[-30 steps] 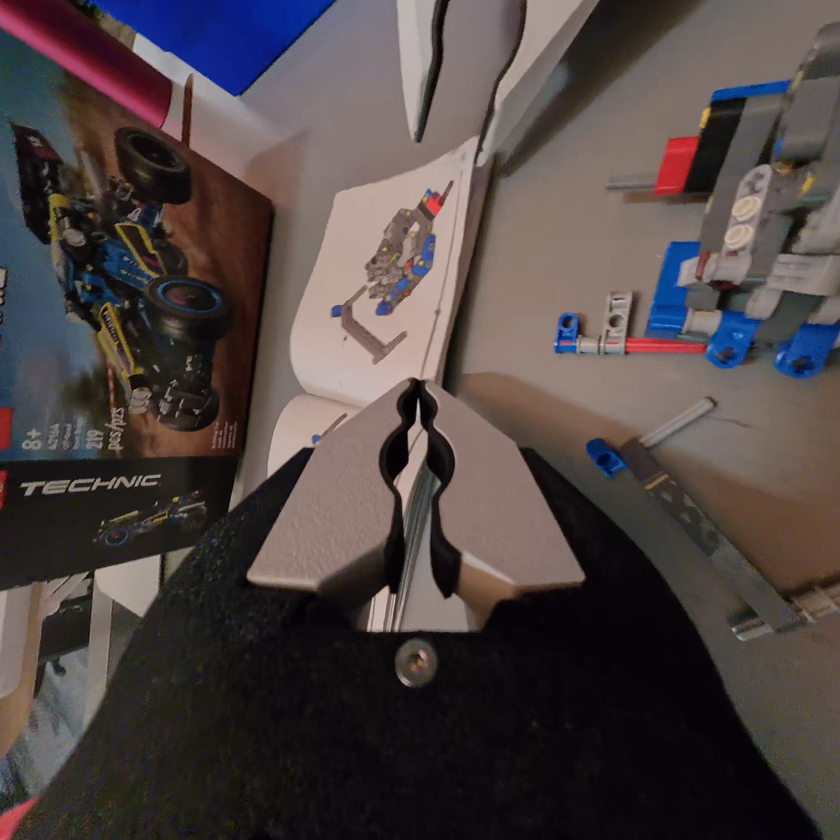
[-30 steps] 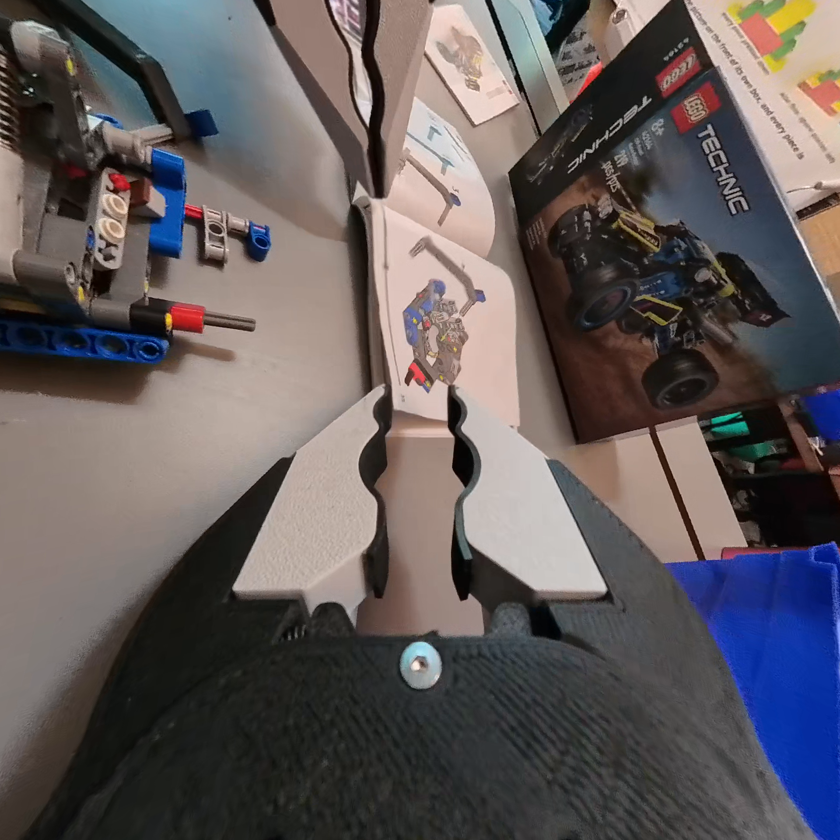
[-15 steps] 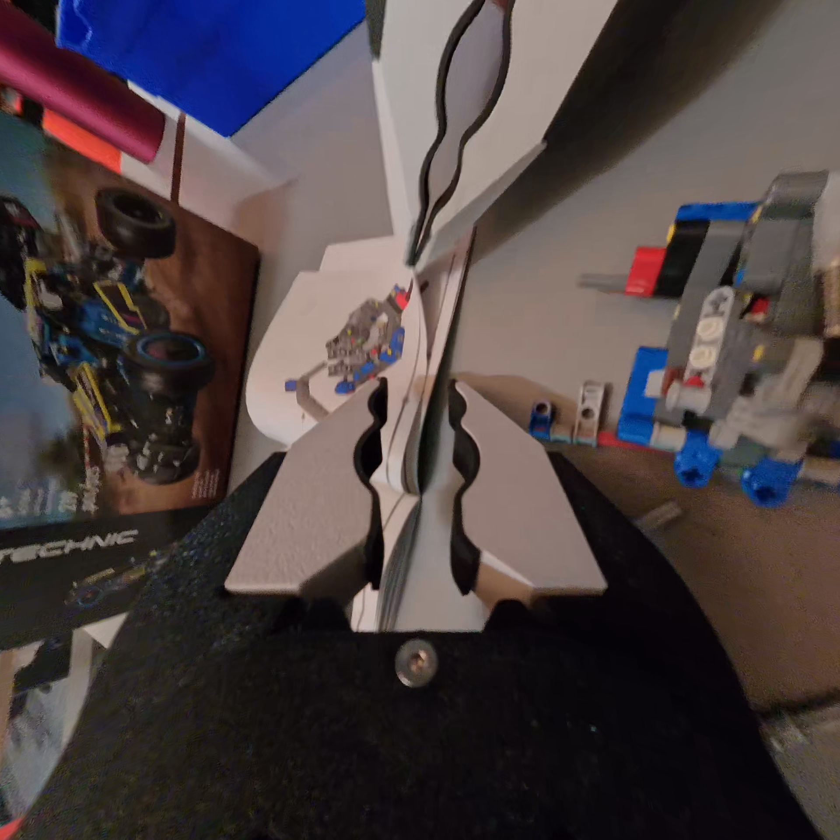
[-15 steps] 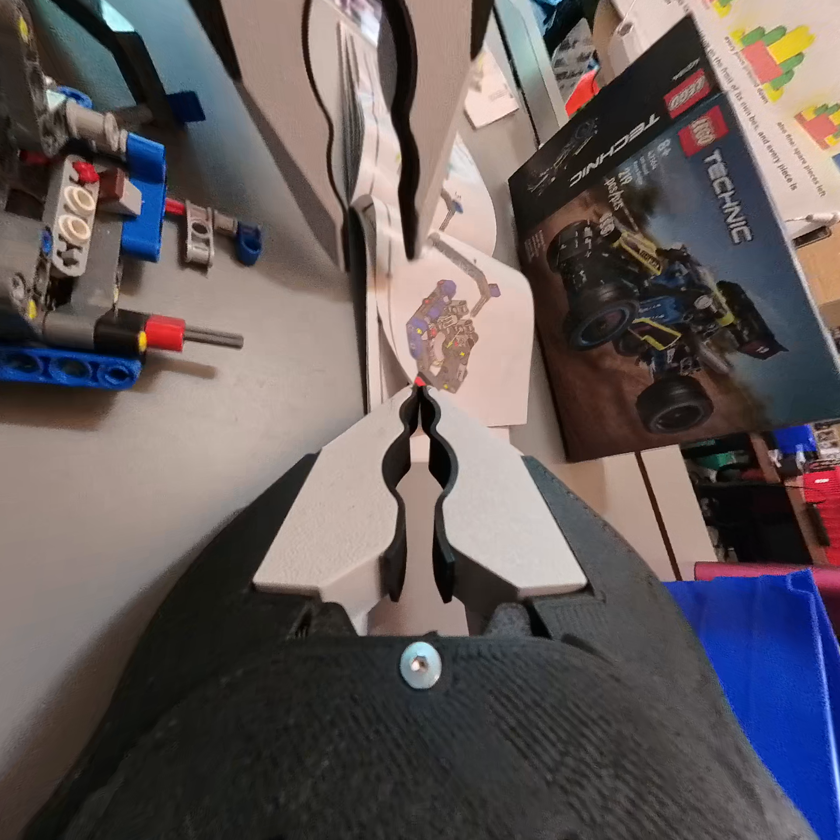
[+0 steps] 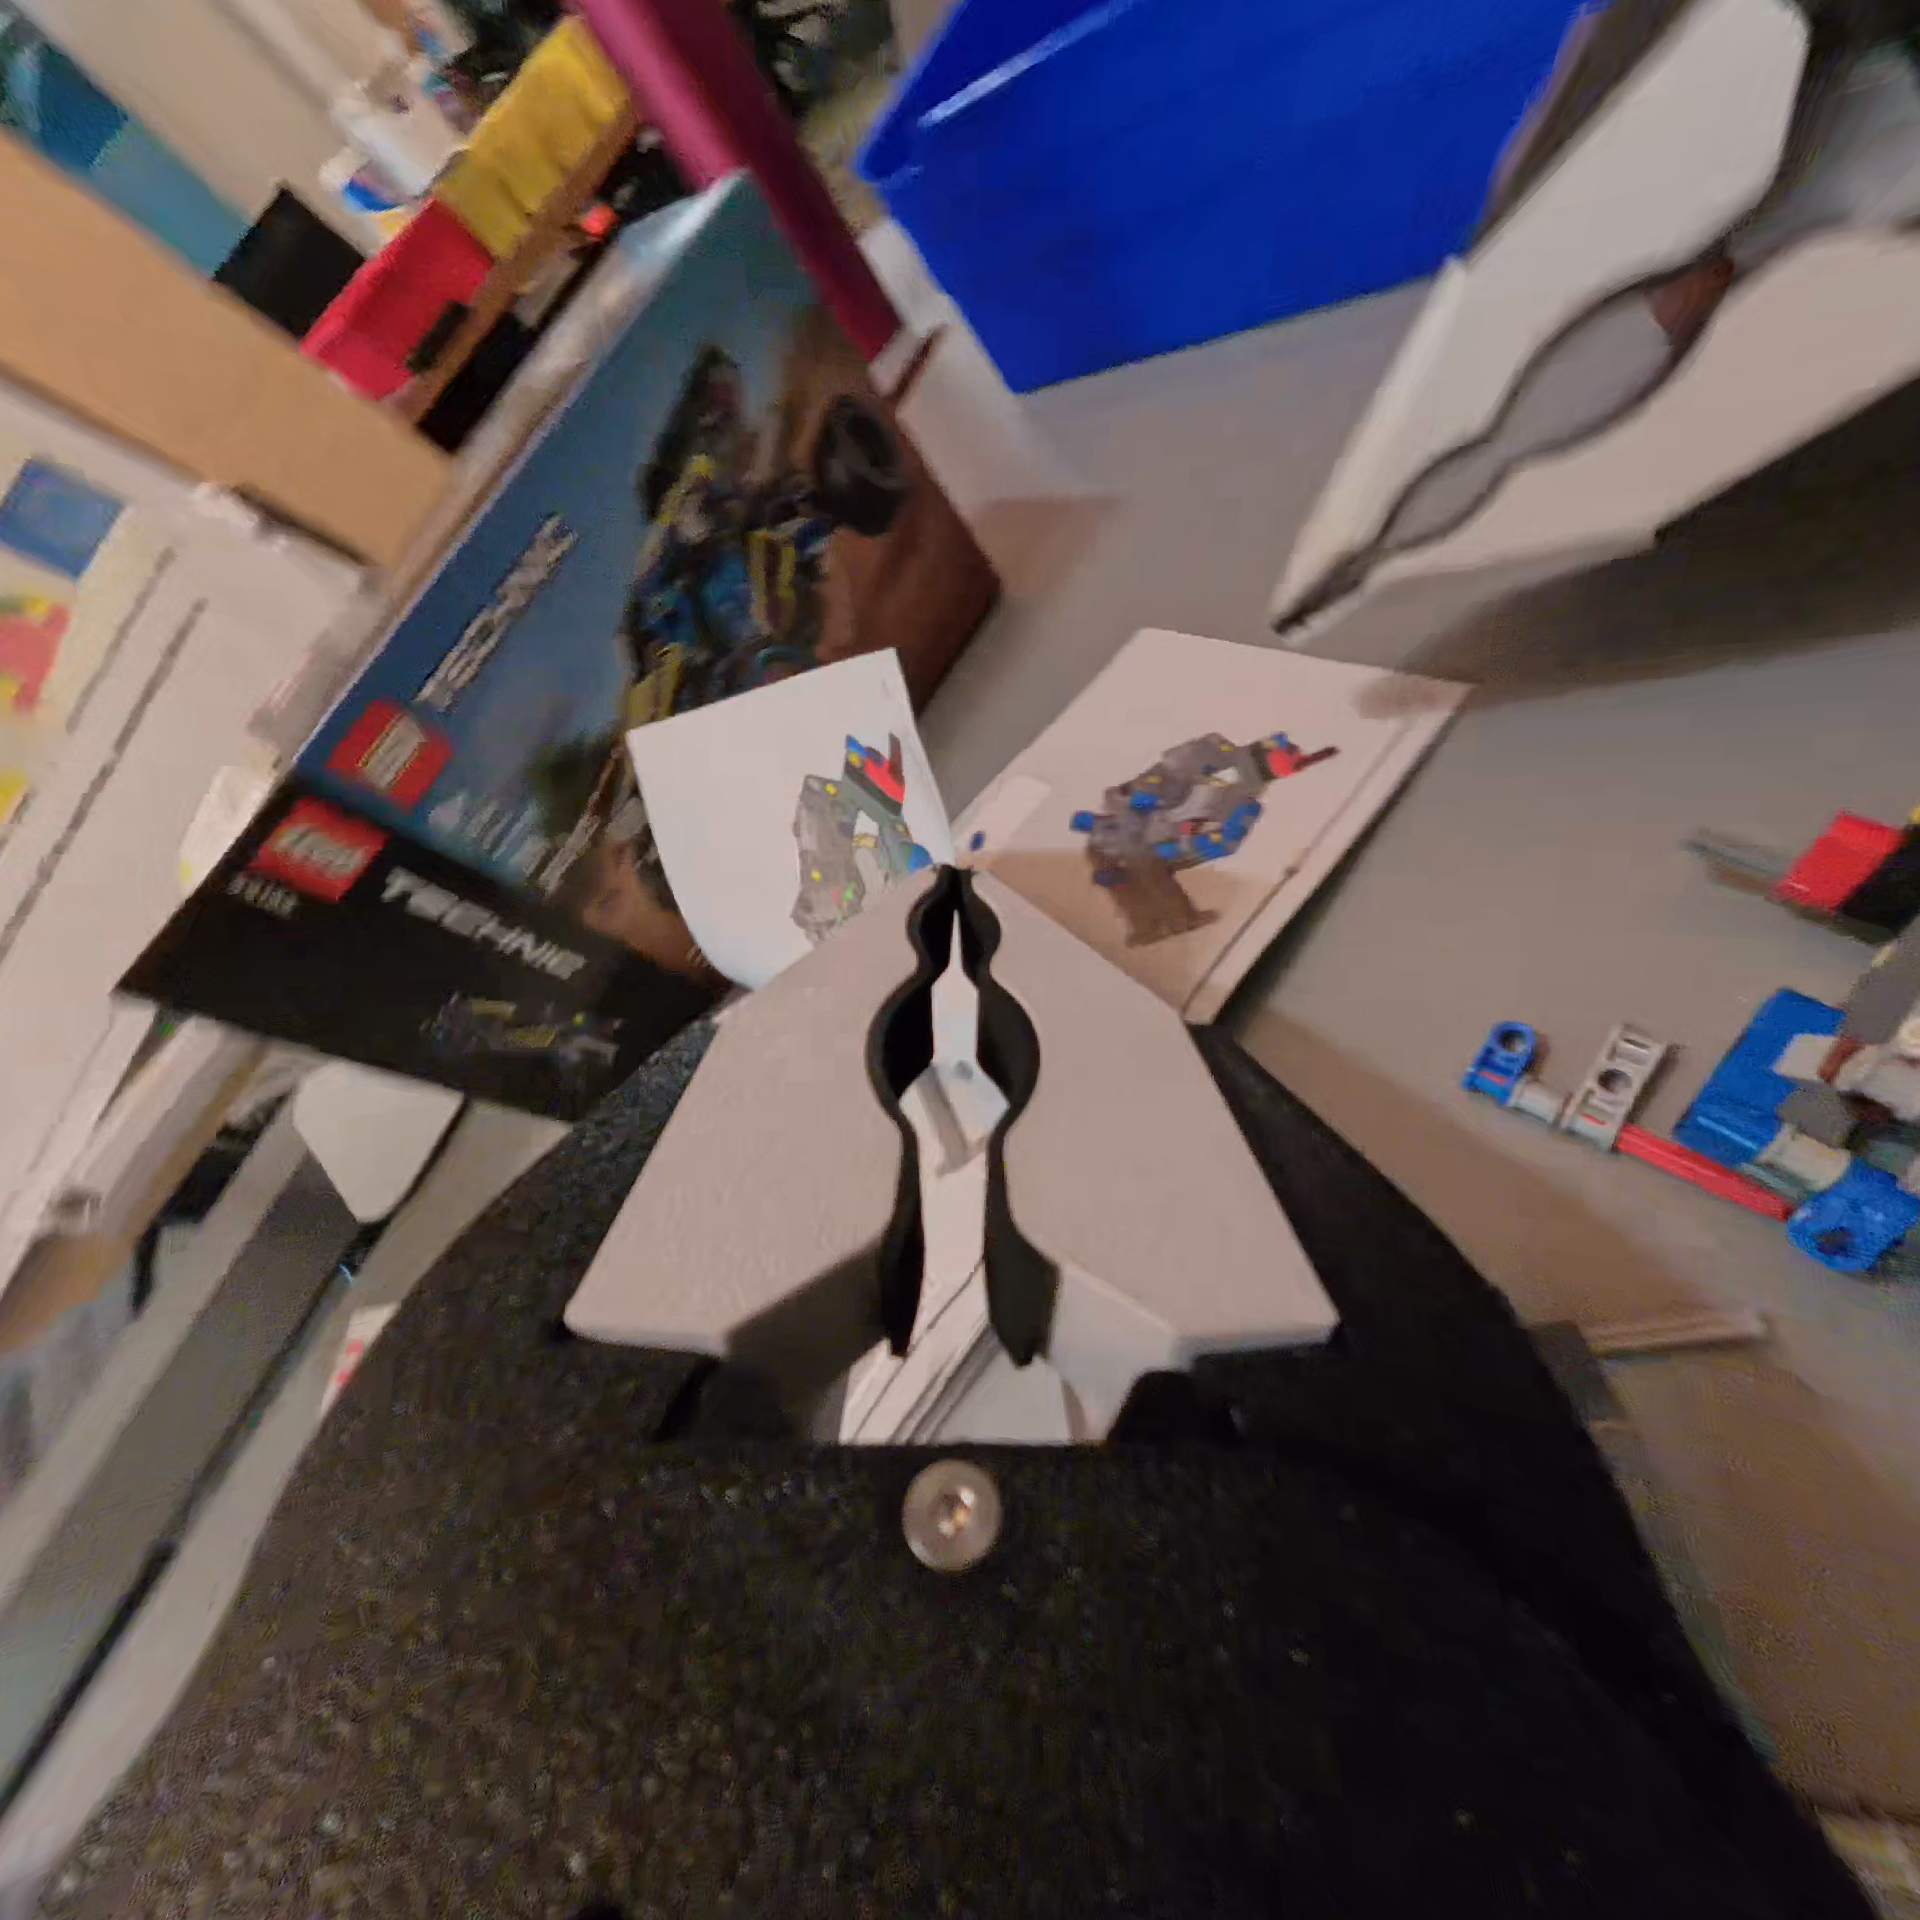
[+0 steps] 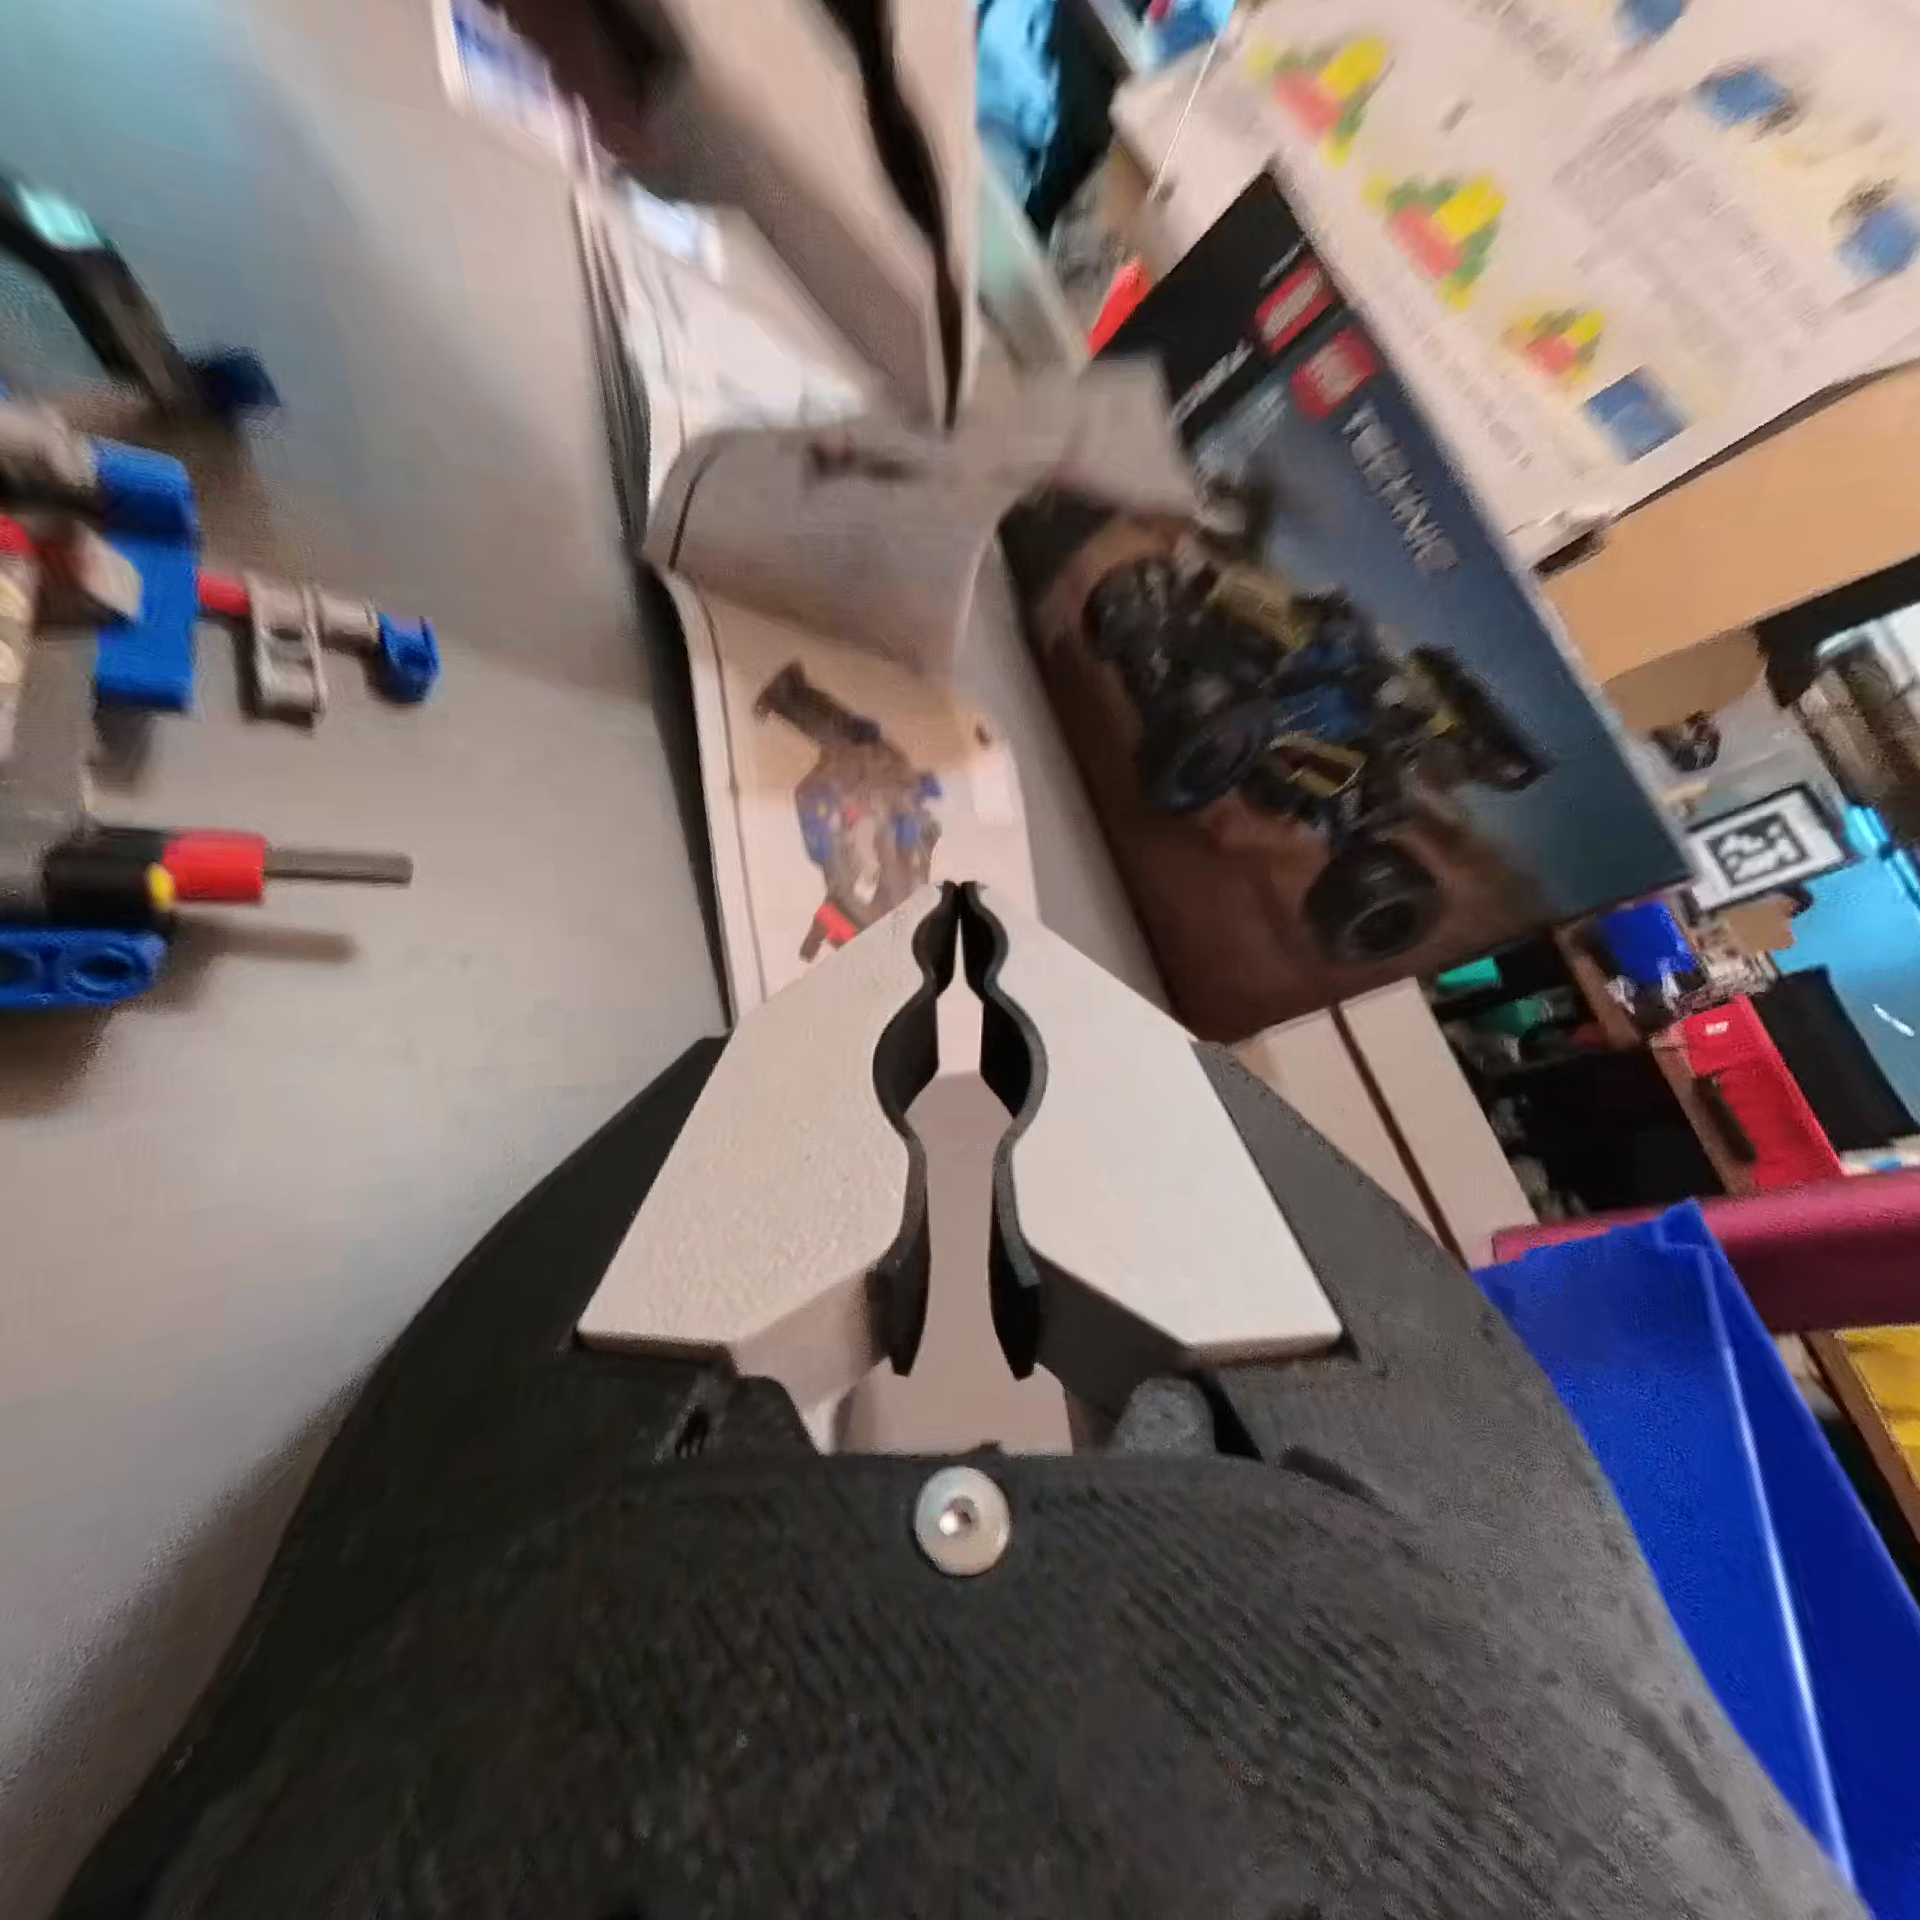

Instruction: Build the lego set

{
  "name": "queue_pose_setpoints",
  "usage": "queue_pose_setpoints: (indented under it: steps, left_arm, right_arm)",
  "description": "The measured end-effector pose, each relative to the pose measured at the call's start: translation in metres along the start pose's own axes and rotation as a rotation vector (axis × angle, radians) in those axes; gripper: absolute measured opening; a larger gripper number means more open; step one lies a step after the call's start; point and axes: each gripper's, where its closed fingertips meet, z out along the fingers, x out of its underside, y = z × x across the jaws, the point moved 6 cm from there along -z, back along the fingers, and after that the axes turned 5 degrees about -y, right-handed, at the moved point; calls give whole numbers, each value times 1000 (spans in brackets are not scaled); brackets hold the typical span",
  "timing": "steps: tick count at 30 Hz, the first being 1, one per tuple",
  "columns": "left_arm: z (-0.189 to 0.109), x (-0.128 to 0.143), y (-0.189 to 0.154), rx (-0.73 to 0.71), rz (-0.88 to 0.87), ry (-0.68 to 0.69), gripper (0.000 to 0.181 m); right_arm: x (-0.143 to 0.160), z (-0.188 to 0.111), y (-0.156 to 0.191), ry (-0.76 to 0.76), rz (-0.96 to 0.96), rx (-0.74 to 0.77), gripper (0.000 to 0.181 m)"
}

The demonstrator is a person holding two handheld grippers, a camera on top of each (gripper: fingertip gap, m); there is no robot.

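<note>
While the build sits part-finished on the grey surface [image 5: 1538, 935], both claws are busy with the manual rather than with bricks; the left claw [image 5: 954, 883] has its fingers pressed together at the tips, clamped on a page [image 5: 769, 821] of the manual [image 5: 1195, 821], and that page stands up and curls to the left of the tips, showing a printed drawing of the model; the flat half of the manual lies just ahead and to the right of that claw.

In the right wrist view the right claw [image 6: 961, 896] is also closed at the tips, touching or just over the near edge of the open manual; whether it pinches paper or only rests there I cannot tell; a lifted, blurred page arches beyond it, with the left claw above it at the far side.

The model [image 6: 73, 727], a grey, blue and black chassis with a red-tipped axle, lies well to the left of the right claw, and to the far right of the left claw; a small loose assembly [image 6: 332, 649] of grey and blue connectors on a red axle rests just beside it; the box [image 5: 644, 665] stands left of and beyond the left claw, a blue bin [image 5: 1195, 177] farther off.

Judging from this, only the core frame is done; wheels and body panels, as pictured on the box, appear still to come; the present step looks like turning to the next instruction.
</note>
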Motion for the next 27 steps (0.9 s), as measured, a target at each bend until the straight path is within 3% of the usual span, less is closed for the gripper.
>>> queue_pose_setpoints:
  steps: [4,11,27]
  left_arm:
    - [-23,22,17,-89,-122,-18,0]
    - [-32,56,14,-142,-59,40,0]
    - [-33,69,11,-231,91,89,0]
  right_arm:
    - [14,15,7,130,-47,-18,0]
    - [19,21,13,176,-111,-77,0]
    - [19,21,14,172,-116,-113,0]
